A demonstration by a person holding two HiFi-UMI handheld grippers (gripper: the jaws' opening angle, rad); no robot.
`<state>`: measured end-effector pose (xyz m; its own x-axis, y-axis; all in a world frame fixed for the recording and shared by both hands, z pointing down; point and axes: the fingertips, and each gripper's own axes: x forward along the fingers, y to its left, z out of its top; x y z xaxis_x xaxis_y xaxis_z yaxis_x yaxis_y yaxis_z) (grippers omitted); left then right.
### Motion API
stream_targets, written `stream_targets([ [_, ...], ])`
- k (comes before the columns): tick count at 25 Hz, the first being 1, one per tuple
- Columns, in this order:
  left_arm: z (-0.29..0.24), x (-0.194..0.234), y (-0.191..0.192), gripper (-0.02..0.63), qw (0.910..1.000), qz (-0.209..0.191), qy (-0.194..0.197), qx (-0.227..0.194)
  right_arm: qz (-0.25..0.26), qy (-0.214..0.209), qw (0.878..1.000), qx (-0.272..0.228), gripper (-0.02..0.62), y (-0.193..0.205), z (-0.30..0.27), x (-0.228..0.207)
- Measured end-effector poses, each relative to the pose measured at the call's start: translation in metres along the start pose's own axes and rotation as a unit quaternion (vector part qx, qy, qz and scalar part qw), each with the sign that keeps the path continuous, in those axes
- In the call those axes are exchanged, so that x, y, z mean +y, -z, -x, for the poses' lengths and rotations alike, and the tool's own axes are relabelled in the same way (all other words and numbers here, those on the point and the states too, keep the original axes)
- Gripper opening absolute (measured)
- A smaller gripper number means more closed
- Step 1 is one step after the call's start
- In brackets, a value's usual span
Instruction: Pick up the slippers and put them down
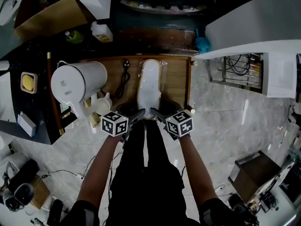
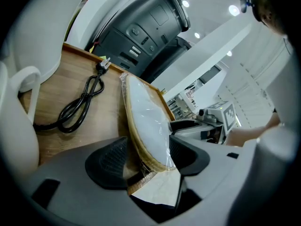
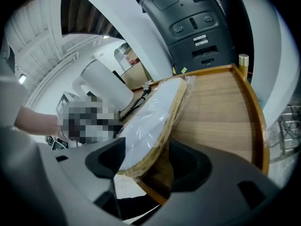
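Left gripper (image 2: 148, 160) and right gripper (image 3: 145, 161) stood with jaws wide, pads not pressing, each straddling the heel end of the slippers (image 1: 149, 86). Slippers: white, straw-edged, wrapped in clear plastic, lying on the wooden table (image 1: 177, 81). Both forearms were extended, with the grippers angled downward and converging.

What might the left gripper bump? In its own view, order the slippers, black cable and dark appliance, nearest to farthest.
1. The wrapped slippers, between the left gripper's open jaws.
2. The black cable, left on the wooden tray.
3. The dark appliance, beyond the tray's far edge.
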<state>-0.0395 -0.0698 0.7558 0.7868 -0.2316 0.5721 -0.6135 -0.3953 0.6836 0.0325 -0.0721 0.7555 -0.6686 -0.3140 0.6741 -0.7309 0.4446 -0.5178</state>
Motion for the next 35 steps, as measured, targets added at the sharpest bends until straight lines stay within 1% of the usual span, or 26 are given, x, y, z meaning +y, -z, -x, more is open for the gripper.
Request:
stream_targets([
  [4, -0.004, 0.003, -0.001, 0.268, 0.9999, 0.003, -0.007, 0.013, -0.008, -0.014, 1.0, 0.011, 0.277, 0.001, -0.005, 0.001],
  [9, -0.012, 0.005, 0.005, 0.268, 0.9981, 0.005, -0.021, 0.057, -0.005, -0.025, 0.999, 0.025, 0.276, 0.002, -0.011, 0.001],
  [13, -0.018, 0.005, 0.007, 0.268, 0.9962, -0.002, -0.027, 0.082, 0.002, -0.027, 0.999, 0.037, 0.276, 0.003, -0.015, 0.0],
  [15, -0.021, 0.005, 0.006, 0.268, 0.9958, -0.015, -0.022, 0.088, -0.001, -0.028, 0.999, 0.039, 0.276, 0.003, -0.015, -0.001],
  [17, -0.024, 0.006, 0.004, 0.268, 0.9957, -0.023, -0.015, 0.088, -0.006, -0.025, 0.999, 0.037, 0.276, 0.002, -0.016, -0.003],
  [21, -0.025, 0.006, 0.002, 0.267, 0.9961, -0.017, -0.005, 0.087, -0.008, -0.018, 0.999, 0.034, 0.276, 0.002, -0.016, -0.004],
  [24, -0.025, 0.005, 0.003, 0.267, 0.9961, -0.023, -0.006, 0.085, -0.004, -0.012, 0.999, 0.031, 0.276, 0.002, -0.015, -0.004],
  [29, -0.026, 0.004, 0.001, 0.265, 0.9965, -0.031, -0.012, 0.077, -0.012, -0.002, 1.0, 0.024, 0.272, 0.0, -0.013, -0.004],
  [33, -0.024, -0.001, 0.0, 0.265, 0.9971, -0.026, -0.005, 0.071, -0.015, 0.0, 1.0, 0.019, 0.27, -0.001, -0.009, -0.003],
  [35, -0.022, -0.004, -0.003, 0.265, 0.9977, -0.031, 0.0, 0.061, -0.019, -0.003, 1.0, 0.014, 0.27, -0.003, -0.007, -0.001],
])
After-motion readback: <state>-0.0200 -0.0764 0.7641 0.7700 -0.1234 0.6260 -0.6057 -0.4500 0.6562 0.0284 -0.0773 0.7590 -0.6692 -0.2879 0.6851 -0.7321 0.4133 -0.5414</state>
